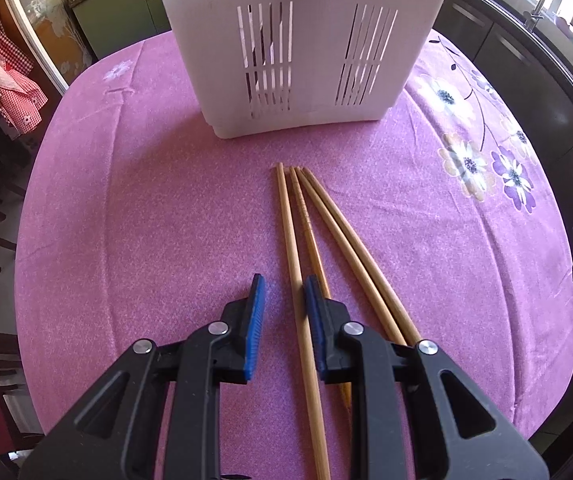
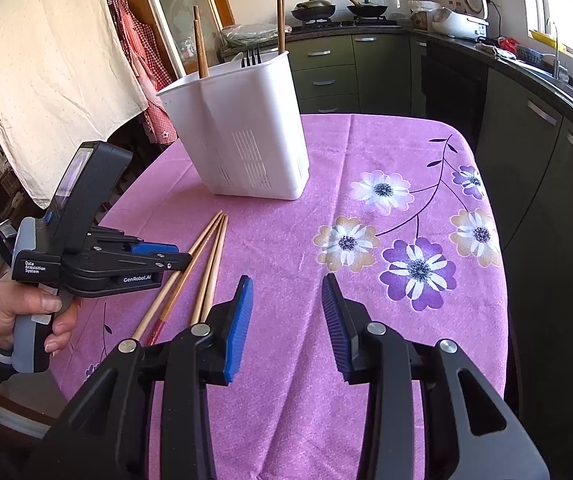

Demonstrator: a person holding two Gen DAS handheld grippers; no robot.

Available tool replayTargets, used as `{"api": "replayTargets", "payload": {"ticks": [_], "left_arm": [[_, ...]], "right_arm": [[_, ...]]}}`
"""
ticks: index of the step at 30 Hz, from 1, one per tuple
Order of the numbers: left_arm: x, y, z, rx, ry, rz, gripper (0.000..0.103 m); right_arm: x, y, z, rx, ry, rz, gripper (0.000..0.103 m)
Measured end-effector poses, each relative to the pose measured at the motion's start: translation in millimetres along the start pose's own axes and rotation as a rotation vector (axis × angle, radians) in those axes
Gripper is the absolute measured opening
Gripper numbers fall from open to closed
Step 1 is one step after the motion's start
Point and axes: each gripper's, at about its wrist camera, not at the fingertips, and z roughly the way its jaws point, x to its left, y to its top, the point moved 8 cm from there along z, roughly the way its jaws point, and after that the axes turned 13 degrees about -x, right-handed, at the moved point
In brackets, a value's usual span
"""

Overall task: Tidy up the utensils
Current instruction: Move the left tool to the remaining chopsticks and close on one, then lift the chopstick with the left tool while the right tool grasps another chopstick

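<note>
Several bamboo chopsticks (image 1: 306,216) lie side by side on the pink tablecloth, tips toward a white slotted utensil holder (image 1: 302,52). My left gripper (image 1: 284,286) is open and low over them, with the leftmost chopstick between its fingers and nothing gripped. In the right wrist view the chopsticks (image 2: 206,252) lie left of centre and the left gripper (image 2: 182,254) hovers over them. The holder (image 2: 242,132) holds dark chopsticks and a fork. My right gripper (image 2: 288,280) is open and empty above the cloth, right of the chopsticks.
The table has a pink cloth (image 2: 366,320) with printed flowers (image 2: 418,268) on its right side. Dark kitchen cabinets (image 2: 546,160) run along the right and back. A chair with cloths (image 2: 46,80) stands at the far left.
</note>
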Motion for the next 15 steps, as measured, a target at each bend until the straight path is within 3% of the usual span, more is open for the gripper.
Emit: {"api": "replayTargets", "payload": {"ticks": [3, 6, 11, 15], "left_arm": [[-1.8, 4.6, 3.8, -0.005, 0.007, 0.000, 0.021], [-2.9, 4.0, 4.2, -0.005, -0.007, 0.013, 0.007], [-0.2, -6.0, -4.7, -0.007, -0.023, 0.001, 0.006], [9.2, -3.0, -25.5, -0.061, -0.028, -0.009, 0.006]], "right_arm": [[0.4, -1.3, 2.0, 0.003, 0.003, 0.005, 0.038], [1.1, -3.2, 2.6, 0.007, 0.005, 0.004, 0.038], [0.8, -4.6, 0.0, 0.010, 0.005, 0.009, 0.038], [2.5, -3.5, -2.5, 0.008, 0.003, 0.006, 0.038]]}}
